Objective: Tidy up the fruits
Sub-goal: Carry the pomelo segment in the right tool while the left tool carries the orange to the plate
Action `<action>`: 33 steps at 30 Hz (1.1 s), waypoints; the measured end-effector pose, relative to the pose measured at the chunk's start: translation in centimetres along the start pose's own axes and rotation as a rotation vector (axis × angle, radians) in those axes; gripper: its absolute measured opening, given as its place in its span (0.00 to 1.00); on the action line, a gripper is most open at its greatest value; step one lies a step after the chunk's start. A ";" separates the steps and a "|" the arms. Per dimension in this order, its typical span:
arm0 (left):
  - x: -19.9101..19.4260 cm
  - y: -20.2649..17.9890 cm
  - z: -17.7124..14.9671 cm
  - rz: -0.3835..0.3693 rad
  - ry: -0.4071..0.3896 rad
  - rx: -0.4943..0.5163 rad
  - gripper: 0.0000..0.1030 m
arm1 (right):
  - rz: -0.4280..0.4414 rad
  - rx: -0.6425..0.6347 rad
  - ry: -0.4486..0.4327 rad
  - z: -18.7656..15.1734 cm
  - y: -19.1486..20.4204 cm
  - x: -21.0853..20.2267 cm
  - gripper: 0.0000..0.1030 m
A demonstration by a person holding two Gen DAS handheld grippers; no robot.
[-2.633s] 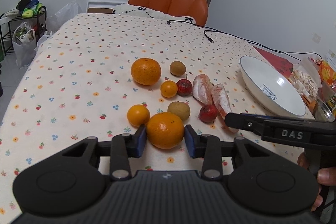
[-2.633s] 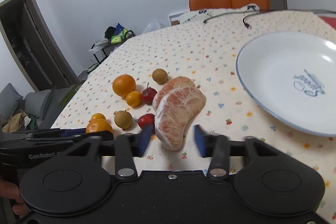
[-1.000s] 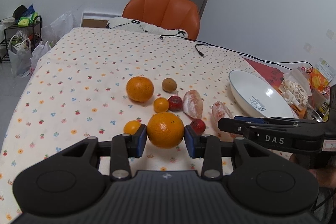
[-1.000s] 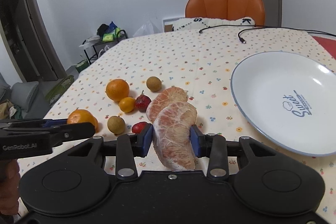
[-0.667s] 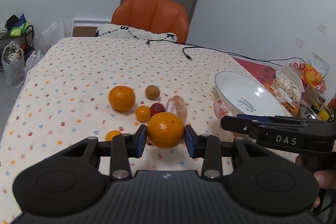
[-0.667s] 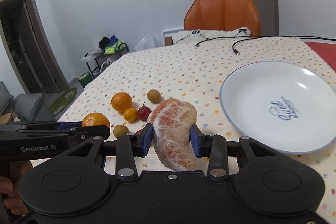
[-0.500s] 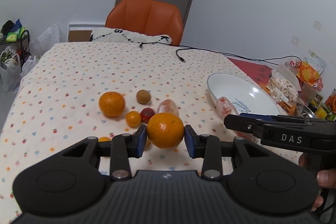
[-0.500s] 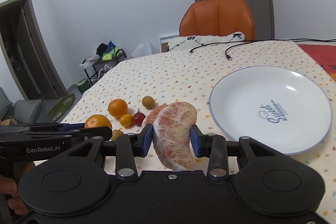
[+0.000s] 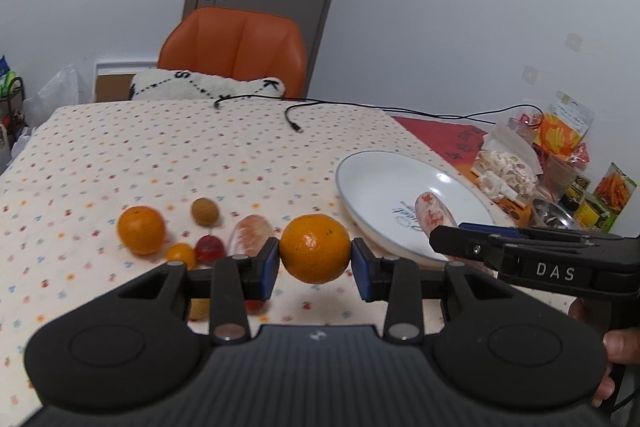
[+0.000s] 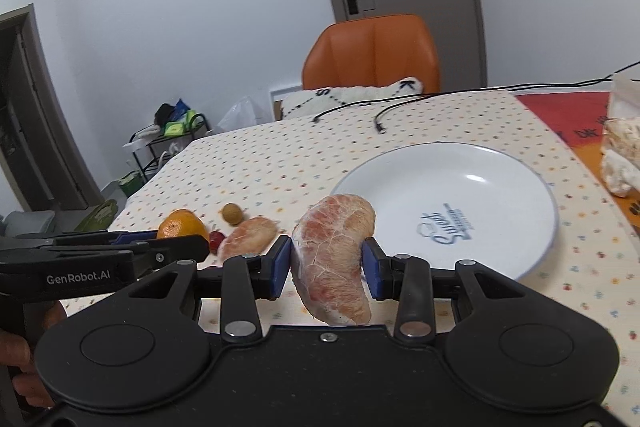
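Note:
My left gripper (image 9: 315,264) is shut on a large orange (image 9: 315,254), held above the flowered tablecloth. My right gripper (image 10: 327,267) is shut on a peeled pomelo segment (image 10: 334,259), lifted near the left rim of the white plate (image 10: 496,171). In the left wrist view the same segment (image 9: 432,213) shows over the plate (image 9: 376,183). On the cloth lie another orange (image 9: 141,229), a small orange (image 9: 181,255), a red fruit (image 9: 209,249), a brown round fruit (image 9: 204,211) and a second pomelo segment (image 9: 250,235).
Snack packets and a metal bowl (image 9: 548,187) crowd the table's right edge. A black cable (image 9: 292,119) lies at the far side, by an orange chair (image 9: 234,51) with a cushion. A hand (image 9: 616,343) holds the right gripper's handle.
Both grippers have risen from the cloth with their fruit and moved right toward the plate. The pomelo segment now hangs by the plate's rim.

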State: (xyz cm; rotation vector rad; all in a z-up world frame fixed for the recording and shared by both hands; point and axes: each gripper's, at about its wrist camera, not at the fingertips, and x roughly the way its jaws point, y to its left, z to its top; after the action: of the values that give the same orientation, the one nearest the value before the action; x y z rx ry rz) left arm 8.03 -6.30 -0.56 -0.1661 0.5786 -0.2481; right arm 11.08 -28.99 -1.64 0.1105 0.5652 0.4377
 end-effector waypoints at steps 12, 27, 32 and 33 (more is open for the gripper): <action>1.9 -3.2 1.0 -0.046 -0.003 0.057 0.36 | -0.081 0.050 -0.031 -0.5 -3.4 -1.2 0.35; 5.7 -6.3 2.1 -0.083 0.013 0.093 0.36 | -0.167 0.097 -0.061 -1.0 -7.2 -1.7 0.35; 7.5 -6.5 2.4 -0.080 0.026 0.068 0.36 | -0.187 0.104 -0.066 -0.7 -8.1 -1.1 0.35; 7.8 -6.6 2.4 -0.076 0.027 0.068 0.36 | -0.189 0.107 -0.067 -0.6 -8.4 -1.0 0.35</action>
State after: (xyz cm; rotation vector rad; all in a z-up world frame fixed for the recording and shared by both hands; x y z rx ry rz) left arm 14.43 -14.59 -1.11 -0.1190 0.5901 -0.3443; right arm 13.13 -37.00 -3.50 0.1719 0.5274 0.2191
